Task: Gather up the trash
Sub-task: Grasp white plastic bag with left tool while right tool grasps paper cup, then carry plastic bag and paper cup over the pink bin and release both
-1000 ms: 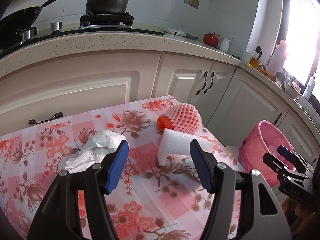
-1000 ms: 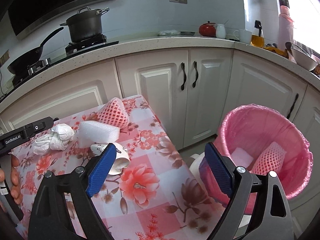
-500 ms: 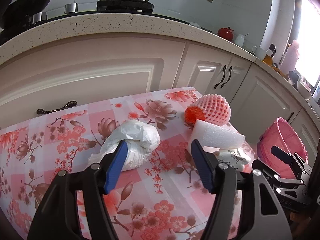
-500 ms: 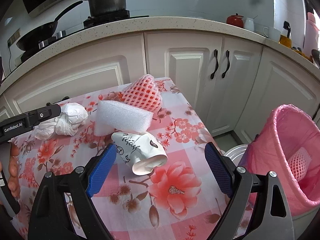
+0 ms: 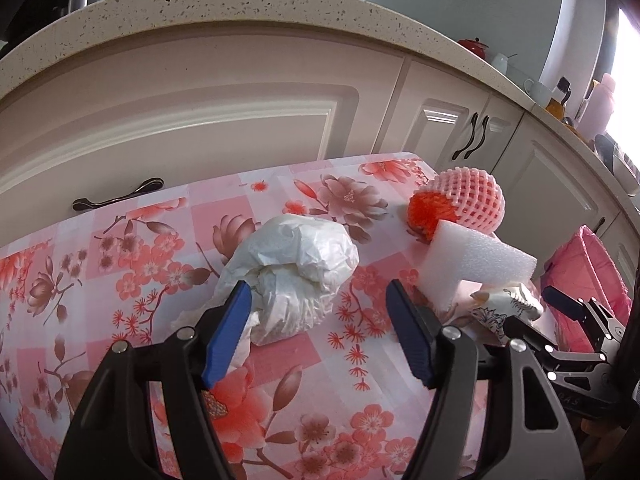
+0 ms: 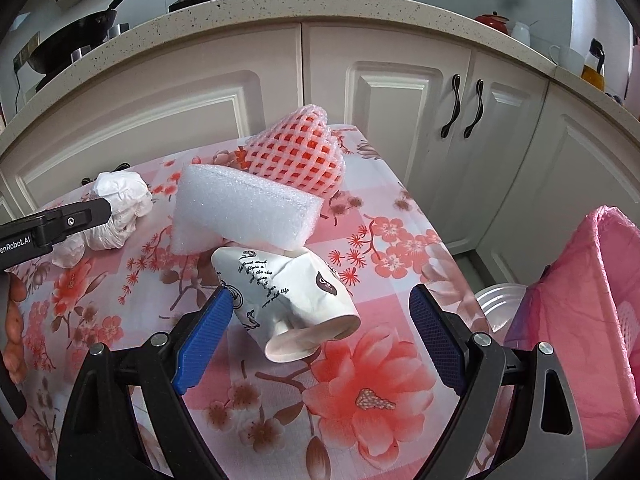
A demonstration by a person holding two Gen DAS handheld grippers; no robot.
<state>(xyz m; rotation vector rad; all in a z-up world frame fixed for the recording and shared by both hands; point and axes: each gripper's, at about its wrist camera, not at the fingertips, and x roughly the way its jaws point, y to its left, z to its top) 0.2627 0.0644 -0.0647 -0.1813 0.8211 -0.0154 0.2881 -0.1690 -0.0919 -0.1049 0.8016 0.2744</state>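
Note:
On the floral tablecloth (image 5: 320, 392) lie a crumpled white plastic bag (image 5: 292, 276), a white foam block (image 5: 472, 264), a pink foam fruit net (image 5: 468, 202) and a crushed paper cup (image 6: 288, 296). My left gripper (image 5: 320, 332) is open, low over the table, its left pad beside the bag's near edge. My right gripper (image 6: 320, 336) is open around the near end of the crushed cup; it also shows in the left wrist view (image 5: 568, 312). The bag (image 6: 120, 204), block (image 6: 244, 208) and net (image 6: 296, 152) lie beyond the cup.
A bin lined with a pink bag (image 6: 592, 320) stands on the floor right of the table, with a white lid (image 6: 496, 304) beside it. White kitchen cabinets (image 6: 400, 100) and a speckled counter (image 5: 240, 4) run behind the table.
Both grippers have moved forward and down toward the table. The left has closed in on the white bag, the right on the crushed cup. Both stay open.

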